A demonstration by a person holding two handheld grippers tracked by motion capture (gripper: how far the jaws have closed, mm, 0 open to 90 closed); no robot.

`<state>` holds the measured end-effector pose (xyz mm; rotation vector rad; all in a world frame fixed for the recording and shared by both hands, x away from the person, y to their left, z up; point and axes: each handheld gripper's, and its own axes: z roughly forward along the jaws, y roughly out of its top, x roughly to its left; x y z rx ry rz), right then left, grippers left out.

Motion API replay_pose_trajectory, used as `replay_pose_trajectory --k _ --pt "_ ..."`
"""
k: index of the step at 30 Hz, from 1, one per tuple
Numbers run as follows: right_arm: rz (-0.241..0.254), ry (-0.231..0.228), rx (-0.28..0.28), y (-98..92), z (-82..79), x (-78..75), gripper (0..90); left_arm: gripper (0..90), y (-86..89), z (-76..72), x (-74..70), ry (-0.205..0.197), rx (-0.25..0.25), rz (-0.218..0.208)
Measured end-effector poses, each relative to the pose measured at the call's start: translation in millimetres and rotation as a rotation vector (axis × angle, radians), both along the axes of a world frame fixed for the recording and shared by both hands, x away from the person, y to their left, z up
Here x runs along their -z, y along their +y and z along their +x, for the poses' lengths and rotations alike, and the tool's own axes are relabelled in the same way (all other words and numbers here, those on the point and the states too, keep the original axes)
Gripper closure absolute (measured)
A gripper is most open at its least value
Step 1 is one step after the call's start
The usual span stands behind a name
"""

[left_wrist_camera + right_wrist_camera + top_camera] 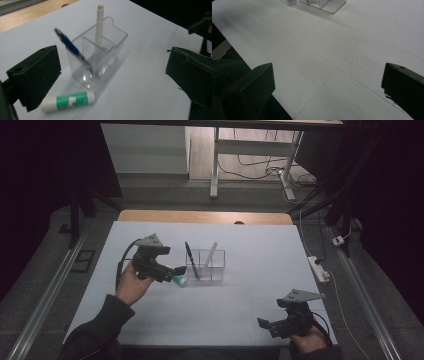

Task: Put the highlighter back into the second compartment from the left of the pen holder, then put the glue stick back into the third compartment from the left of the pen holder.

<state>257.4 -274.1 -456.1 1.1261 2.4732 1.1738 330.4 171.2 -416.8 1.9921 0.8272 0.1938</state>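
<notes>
A: From the high view, where is everything?
B: The clear holder (206, 265) stands mid-table on the white table cover (240, 310). A blue pen (191, 260) leans in its left compartment, a white stick (210, 254) in the right one. The glue stick (180, 280) lies flat just left of the holder's front corner. The left gripper (176, 270) is just left of the holder, above the glue stick; the right gripper (264, 325) hovers well apart from the holder, near the front edge.

A: And the left gripper view?
B: Jaws stand wide, nothing between the pads. The glue stick (68, 101) lies on the cover just in front of the holder (100, 55).

A: The right gripper view?
B: Jaws wide, empty; the holder (324, 5) is far off at the top.
</notes>
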Motion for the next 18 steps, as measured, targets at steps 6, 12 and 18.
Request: replay_pose_trajectory --k 6,12,18 --pt "-0.003 0.002 0.0 0.6 0.3 0.1 0.0 0.0 33.4 -32.0 16.9 0.028 -0.044 0.001" --pt "-0.009 0.0 -0.005 1.8 0.7 0.2 0.0 0.0 54.4 -49.9 34.3 0.059 -0.087 0.037" --pt "-0.005 0.001 -0.004 1.4 1.1 0.1 0.0 0.0 61.7 -43.6 39.2 0.077 -0.087 0.009"
